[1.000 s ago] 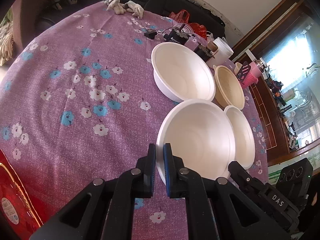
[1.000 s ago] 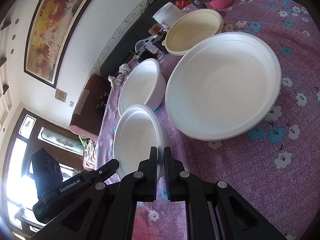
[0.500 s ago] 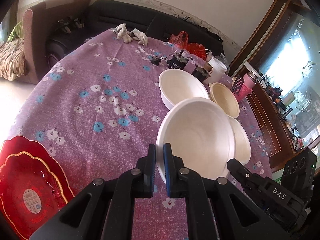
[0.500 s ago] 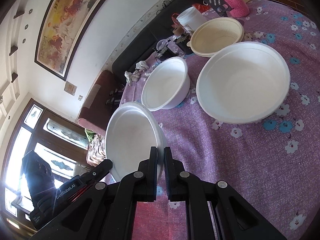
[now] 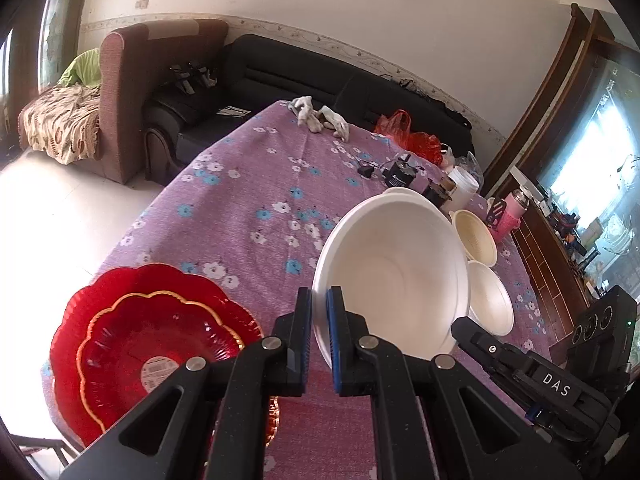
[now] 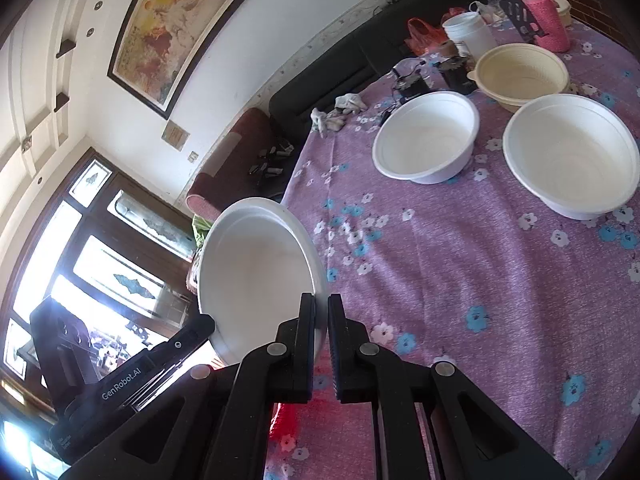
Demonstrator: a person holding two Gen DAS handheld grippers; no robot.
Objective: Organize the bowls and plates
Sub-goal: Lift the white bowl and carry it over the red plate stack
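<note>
A white foam bowl (image 5: 392, 264) is held in the air above the purple flowered tablecloth (image 5: 248, 200), gripped at both sides. My left gripper (image 5: 319, 320) is shut on its near rim. My right gripper (image 6: 321, 320) is shut on the opposite rim; the bowl shows in its view (image 6: 256, 272) tilted, with the left gripper's body (image 6: 120, 376) beyond. Two red scalloped plates (image 5: 152, 344), one nested in the other, lie at the table's near left edge. Two more white bowls (image 6: 428, 136) (image 6: 572, 156) and a cream bowl (image 6: 520, 72) stand on the table.
At the far table edge lie white gloves (image 5: 320, 118), a red bag (image 5: 412, 136), small black devices (image 5: 396, 172), a white jar (image 6: 468, 34) and a pink bottle (image 6: 540, 12). A black sofa (image 5: 304, 76) and an armchair (image 5: 132, 80) stand beyond the table.
Both grippers have lifted the white bowl up and carried it back toward the near left, over the red plates. The other bowls have stayed in place.
</note>
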